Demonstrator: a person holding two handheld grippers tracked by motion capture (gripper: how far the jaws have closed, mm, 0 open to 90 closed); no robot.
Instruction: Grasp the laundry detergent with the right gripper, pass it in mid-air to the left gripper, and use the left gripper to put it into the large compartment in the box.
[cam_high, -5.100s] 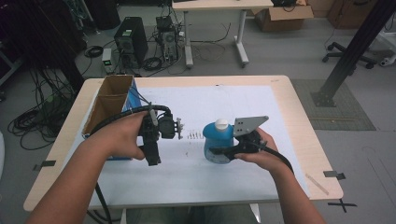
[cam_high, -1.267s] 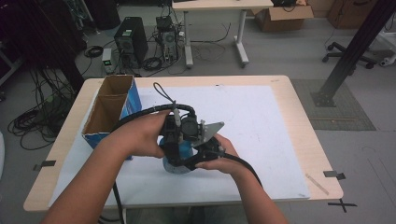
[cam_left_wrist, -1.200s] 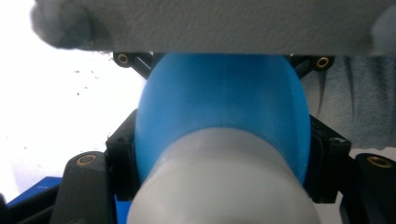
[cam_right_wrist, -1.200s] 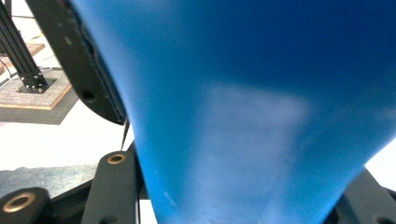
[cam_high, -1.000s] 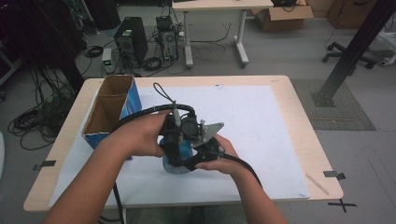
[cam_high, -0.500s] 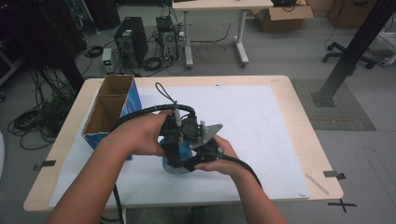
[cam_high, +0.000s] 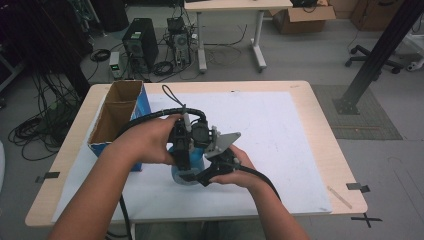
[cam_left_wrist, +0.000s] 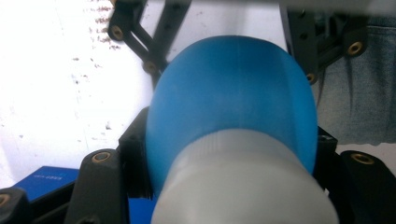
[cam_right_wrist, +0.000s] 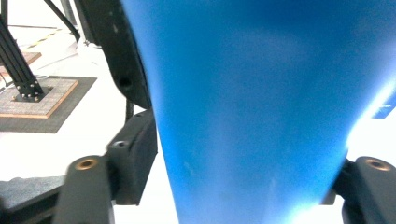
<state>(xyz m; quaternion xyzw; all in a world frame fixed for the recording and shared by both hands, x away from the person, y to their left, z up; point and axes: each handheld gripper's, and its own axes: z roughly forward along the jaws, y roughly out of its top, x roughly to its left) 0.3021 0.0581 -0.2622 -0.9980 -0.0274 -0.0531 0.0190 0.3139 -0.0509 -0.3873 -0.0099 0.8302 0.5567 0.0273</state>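
A blue bottle (cam_high: 186, 170) with a white cap (cam_left_wrist: 243, 186) stands on the white mat (cam_high: 280, 130) near the front edge of the table (cam_high: 320, 125), just right of an open cardboard box (cam_high: 116, 117). The left gripper (cam_high: 182, 150) comes down on it from above, its jaws closed on the white cap (the left gripper view shows a black jaw pressed to either side of the cap), while the right gripper (cam_high: 197, 176) clamps the blue body low down from the person's side, one jaw against each flank in the right gripper view. Both hands sit close together over the bottle, the left hand (cam_high: 150, 140) above and the right hand (cam_high: 235, 167) beside it.
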